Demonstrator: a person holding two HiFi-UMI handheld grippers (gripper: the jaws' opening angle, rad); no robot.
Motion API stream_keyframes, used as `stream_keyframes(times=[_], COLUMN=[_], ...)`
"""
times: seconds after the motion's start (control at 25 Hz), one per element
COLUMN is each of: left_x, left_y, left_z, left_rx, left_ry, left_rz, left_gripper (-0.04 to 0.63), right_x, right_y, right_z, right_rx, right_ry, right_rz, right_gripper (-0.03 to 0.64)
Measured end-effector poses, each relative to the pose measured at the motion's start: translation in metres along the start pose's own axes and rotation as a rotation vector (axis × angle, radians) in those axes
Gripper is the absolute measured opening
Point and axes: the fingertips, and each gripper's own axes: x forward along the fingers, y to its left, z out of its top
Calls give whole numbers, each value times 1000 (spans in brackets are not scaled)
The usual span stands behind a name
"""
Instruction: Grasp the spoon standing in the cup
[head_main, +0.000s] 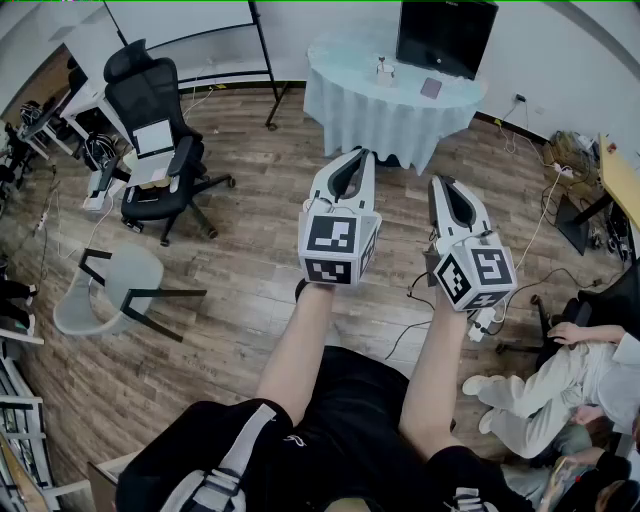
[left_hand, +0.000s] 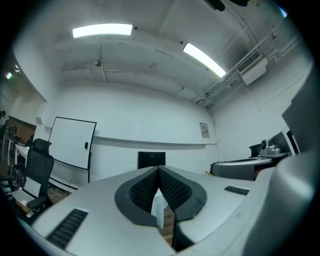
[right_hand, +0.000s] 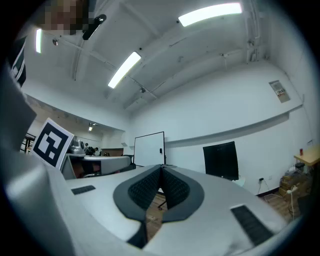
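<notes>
Head view: white hand-held left gripper (head_main: 358, 155) and white hand-held right gripper (head_main: 440, 182) are held side by side over the brown wood-plank floor (head_main: 240, 240), tips toward the far round table with a pale blue cloth (head_main: 345, 100). A small pale object (head_main: 384, 68) stands on the table, well apart from both grippers. It is too small to tell whether it is the cup with the spoon.

Left gripper view: the left gripper (left_hand: 158, 171) has its jaw tips together, with nothing held.

Right gripper view: the right gripper (right_hand: 161, 169) is fully closed and empty.
</notes>
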Motion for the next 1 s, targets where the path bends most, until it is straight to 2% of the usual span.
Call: stream_keyframes(times=[0.2,0.68,0.88,1.0], left_x=[7,48,87,115], left_y=[7,44,78,104], left_z=[-4,-29,-32,-25], left_rx=[-4,-44,-63,-104], left_ry=[13,60,52,29], left_rz=[12,9,0,11], left_gripper=[2,2,2,2], right_x=[11,56,106,135], right_y=[-4,-28,-29,-32], right_z=[0,-18,-23,-23], right_rx=[18,86,77,75], right_ry=[-45,-63,-59,-35], right_rz=[-2,-31,-9,1], right_gripper=[2,3,3,3])
